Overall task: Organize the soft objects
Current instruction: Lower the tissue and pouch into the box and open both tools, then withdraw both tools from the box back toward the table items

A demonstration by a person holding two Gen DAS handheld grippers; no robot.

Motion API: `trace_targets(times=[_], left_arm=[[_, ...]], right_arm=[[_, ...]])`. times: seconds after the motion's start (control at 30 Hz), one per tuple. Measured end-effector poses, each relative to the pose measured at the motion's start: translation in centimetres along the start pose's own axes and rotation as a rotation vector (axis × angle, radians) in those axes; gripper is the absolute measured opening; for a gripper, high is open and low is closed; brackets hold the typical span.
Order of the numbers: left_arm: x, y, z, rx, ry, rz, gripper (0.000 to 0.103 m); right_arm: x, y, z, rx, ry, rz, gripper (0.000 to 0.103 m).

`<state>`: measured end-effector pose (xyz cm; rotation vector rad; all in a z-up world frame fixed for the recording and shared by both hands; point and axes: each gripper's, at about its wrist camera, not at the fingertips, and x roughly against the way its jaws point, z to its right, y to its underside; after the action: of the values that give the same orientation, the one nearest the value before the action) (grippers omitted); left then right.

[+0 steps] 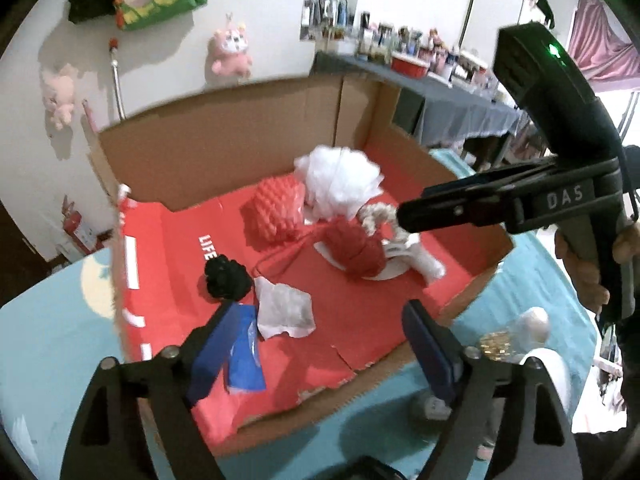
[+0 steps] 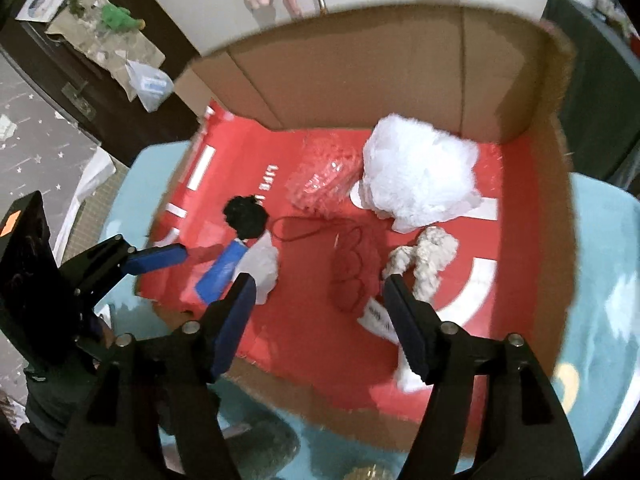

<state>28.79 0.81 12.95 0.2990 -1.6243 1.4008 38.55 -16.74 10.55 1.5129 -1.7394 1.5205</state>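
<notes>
An open cardboard box point(image 1: 224, 140) point(image 2: 360, 64) with a red floor holds soft things: white fluffy stuffing point(image 1: 340, 180) point(image 2: 420, 172), bubble wrap point(image 1: 276, 212) point(image 2: 324, 176), a red yarn ball point(image 1: 356, 248) point(image 2: 352, 272), a white rope point(image 1: 376, 216) point(image 2: 424, 256), a black pom point(image 1: 228, 280) point(image 2: 246, 216), a white tissue point(image 1: 284, 312) point(image 2: 262, 264) and a blue packet point(image 1: 244, 356) point(image 2: 224, 272). My left gripper point(image 1: 320, 344) hangs open above the box's near left part, holding nothing. My right gripper point(image 2: 320, 312) is open over the yarn and rope, also empty.
The box rests on a teal surface point(image 1: 52, 320) point(image 2: 608, 280). A gold item point(image 1: 496, 344) and a white round object point(image 1: 532, 320) lie outside the box's right side. A hand point(image 1: 588, 276) grips the right tool's handle. A cluttered long table point(image 1: 440, 88) stands behind.
</notes>
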Motion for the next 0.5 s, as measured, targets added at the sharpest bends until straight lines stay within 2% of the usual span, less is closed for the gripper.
trace_targets(times=[0.13,0.23,0.33,0.5], left_arm=[[3.1,0.8,1.2,0.008,-0.013,0.067,0.095],[5.3,1.4,2.4,0.021,-0.036,0.131,0.1],[7.4,2.3,3.6,0.038,-0.072,0.21,0.102],[11.1,3.9,5.7,0.034,-0.112,0.336,0.103]], right_arm=[[4.7,2.0,-1.6,0.026,0.034,0.096,0.078],[7.5,3.7,-2.9,0.066,0.074,0.17,0.079],[10.4,5.9,-3.9,0.076,0.1,0.251,0.083],[14.6,10.4,-6.0,0.108,0.138,0.393,0.083]])
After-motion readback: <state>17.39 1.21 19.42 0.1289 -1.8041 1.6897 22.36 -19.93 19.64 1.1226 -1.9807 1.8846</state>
